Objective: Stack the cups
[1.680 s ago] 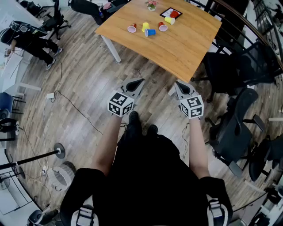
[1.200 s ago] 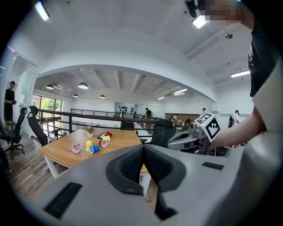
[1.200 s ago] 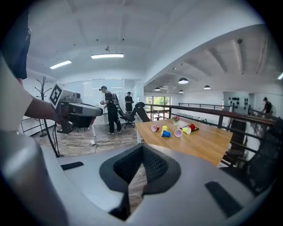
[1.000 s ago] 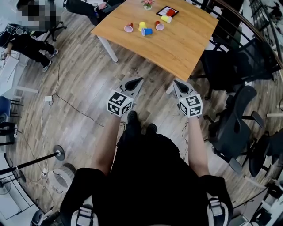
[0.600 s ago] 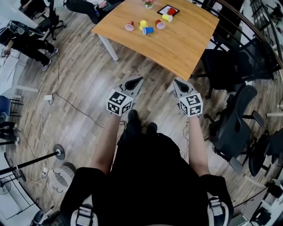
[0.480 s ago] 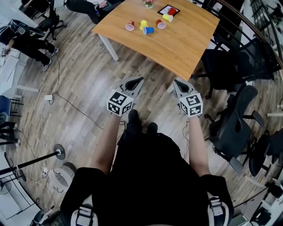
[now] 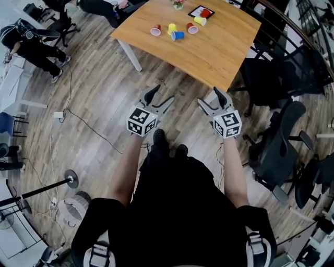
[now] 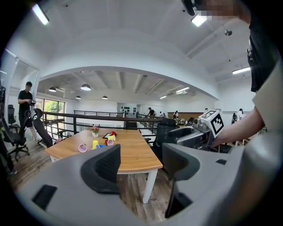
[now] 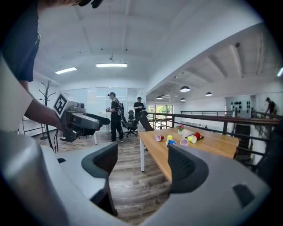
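Several cups lie far ahead on the wooden table (image 7: 219, 47): a red cup (image 7: 155, 31), a yellow cup (image 7: 171, 28), a blue cup (image 7: 178, 36), another red one (image 7: 192, 29). A second yellow cup (image 7: 200, 21) and a red cup (image 7: 205, 13) rest by a black tray (image 7: 195, 11). The same group shows small in the left gripper view (image 8: 95, 144) and the right gripper view (image 9: 170, 140). My left gripper (image 7: 159, 97) and right gripper (image 7: 210, 97) hover over the floor, short of the table. Both have just been opening and stand open, with nothing between the jaws.
A small flower pot (image 7: 179, 4) stands at the table's far edge. Black office chairs (image 7: 276, 148) crowd the right side. People sit and stand at the upper left (image 7: 31, 47). Cables (image 7: 78, 117) and a stand base (image 7: 70, 178) lie on the wooden floor to the left.
Both grippers' jaws have gone from shut to wide open. The hands have stayed where they were in front of me.
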Demonstrator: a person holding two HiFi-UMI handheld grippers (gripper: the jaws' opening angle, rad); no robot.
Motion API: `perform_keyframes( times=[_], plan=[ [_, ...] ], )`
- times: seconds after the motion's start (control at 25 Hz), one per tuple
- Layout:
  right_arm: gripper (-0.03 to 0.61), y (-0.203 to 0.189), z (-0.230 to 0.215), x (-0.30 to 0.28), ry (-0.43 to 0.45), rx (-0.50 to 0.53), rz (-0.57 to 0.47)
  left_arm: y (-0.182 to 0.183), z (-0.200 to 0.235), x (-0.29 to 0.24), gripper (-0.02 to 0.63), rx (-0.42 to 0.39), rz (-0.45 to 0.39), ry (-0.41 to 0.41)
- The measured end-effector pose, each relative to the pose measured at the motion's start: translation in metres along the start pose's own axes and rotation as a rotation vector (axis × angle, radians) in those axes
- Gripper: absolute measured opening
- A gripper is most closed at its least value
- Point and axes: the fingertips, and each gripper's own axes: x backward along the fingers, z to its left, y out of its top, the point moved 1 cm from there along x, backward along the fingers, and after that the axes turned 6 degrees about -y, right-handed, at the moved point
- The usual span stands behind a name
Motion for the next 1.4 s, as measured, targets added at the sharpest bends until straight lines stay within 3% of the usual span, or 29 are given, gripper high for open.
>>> perform_keyframes(
  times=[0.2,0.52,1.4],
  plan=[
    [0.397,0.0,0.004,-0.007,-0.01,0.003,0.003,-0.001,0.008,0.003,0.305,0.012,0.0,0.0],
    [0.376,0.004,-0.001,-0.023,-0.072,-0.033,0.008,0.003,0.031,0.006,0.305,0.025,-0.003,-0.014],
    [0.364,0.021,-0.001,-0.121,-0.221,-0.094,0.046,0.006,0.161,-0.007,0.304,0.05,0.017,-0.103]
  ],
)
